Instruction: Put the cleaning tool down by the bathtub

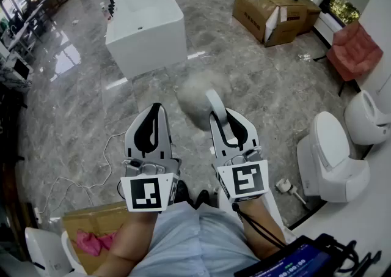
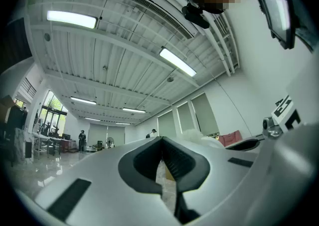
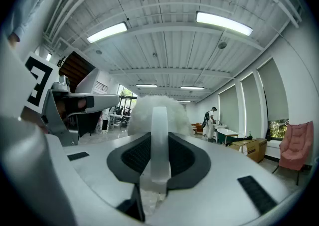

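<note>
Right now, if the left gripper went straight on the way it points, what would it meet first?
Nothing near. The left gripper has only floor ahead, then probably the bathtub. It may pass above the rim, since depth is unclear.

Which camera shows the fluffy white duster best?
The right gripper view: the duster fills the middle, clamped in the right gripper. The head view blurs it; the left gripper view shows only a sliver.

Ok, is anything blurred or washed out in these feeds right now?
Head view: the fluffy white duster head is smeared, and glare whitens the glossy grey marble floor at left. Both gripper views: fisheye bending, dark corners; the right gripper view shows the white plastic handle sharp.
</note>
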{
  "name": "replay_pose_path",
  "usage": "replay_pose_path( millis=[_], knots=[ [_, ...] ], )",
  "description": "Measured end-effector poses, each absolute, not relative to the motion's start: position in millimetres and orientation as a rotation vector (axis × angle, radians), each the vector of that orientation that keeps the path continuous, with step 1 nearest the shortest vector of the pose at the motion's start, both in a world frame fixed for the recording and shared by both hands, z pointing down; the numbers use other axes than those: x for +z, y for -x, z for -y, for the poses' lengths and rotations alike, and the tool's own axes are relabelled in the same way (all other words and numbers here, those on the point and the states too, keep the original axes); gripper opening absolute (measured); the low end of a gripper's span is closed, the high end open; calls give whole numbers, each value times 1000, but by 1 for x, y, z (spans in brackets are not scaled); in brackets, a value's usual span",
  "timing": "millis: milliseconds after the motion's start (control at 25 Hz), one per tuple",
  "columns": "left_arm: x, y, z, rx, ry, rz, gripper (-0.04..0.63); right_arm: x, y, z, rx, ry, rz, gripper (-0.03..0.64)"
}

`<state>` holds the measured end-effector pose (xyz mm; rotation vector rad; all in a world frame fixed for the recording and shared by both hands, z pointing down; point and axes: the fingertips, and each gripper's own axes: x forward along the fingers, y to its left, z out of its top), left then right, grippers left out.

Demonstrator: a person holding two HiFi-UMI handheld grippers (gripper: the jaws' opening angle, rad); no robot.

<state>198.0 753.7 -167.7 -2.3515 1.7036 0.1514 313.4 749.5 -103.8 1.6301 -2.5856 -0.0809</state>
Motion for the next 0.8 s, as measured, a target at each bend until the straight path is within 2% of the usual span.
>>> replay_pose_path(
  millis=[320, 800],
  knots=[
    [-161, -202, -747, 135, 2356, -1721, 18, -100, -325, -742, -69, -1641, 2574, 94],
    [-130, -170, -697, 87, 2367, -1802, 18, -69, -331, -685, 49, -1711, 2514, 95]
  ],
)
